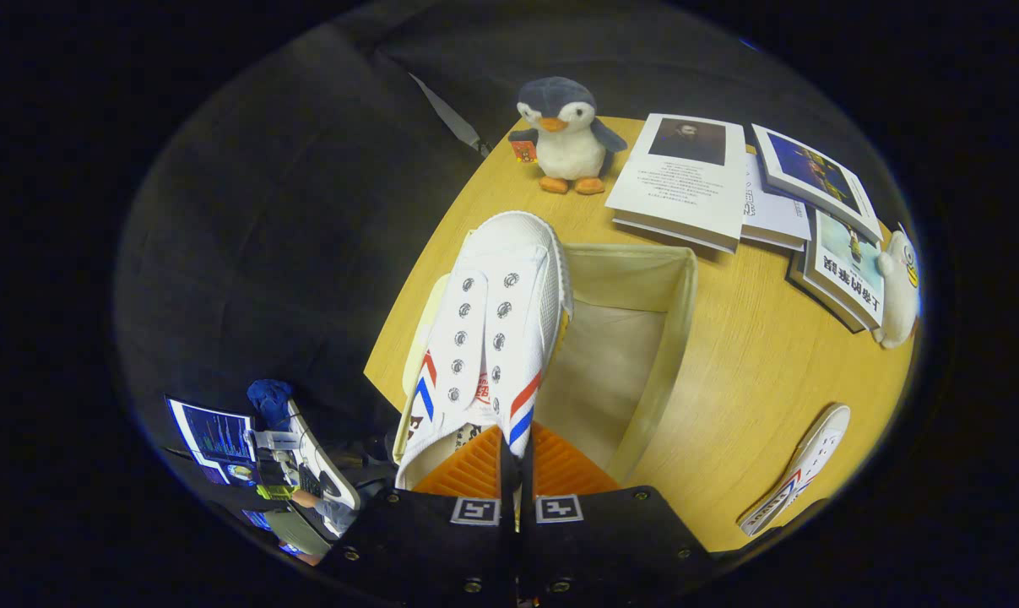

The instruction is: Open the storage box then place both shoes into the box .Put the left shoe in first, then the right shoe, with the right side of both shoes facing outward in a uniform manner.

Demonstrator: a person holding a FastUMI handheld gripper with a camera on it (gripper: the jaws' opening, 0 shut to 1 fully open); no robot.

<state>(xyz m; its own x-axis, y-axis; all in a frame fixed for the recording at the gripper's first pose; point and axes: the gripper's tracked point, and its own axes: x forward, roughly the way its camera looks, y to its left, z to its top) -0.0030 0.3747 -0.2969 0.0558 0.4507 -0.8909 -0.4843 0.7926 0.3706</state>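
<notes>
The gripper (516, 473) holds a white shoe (492, 338) with red and blue stripes; its two fingers are pressed close together, pinching the side wall of the shoe near the heel opening, with hardly any gap between them. The shoe points away from the fingers, toe farthest off, laces side up, and hangs over the near left edge of an open cream cloth storage box (674, 338). The inside of the box shows bare beside the shoe. The box sits on a light wooden table (754, 380). A second white shoe (800, 473) with the same stripes lies on its side on the table, well apart from the box on the right of the fingers. Beyond the box stands a plush penguin (564, 139); next to it lie several books (686, 181), some stacked; a small white plush toy (897, 287) rests beside the books.
</notes>
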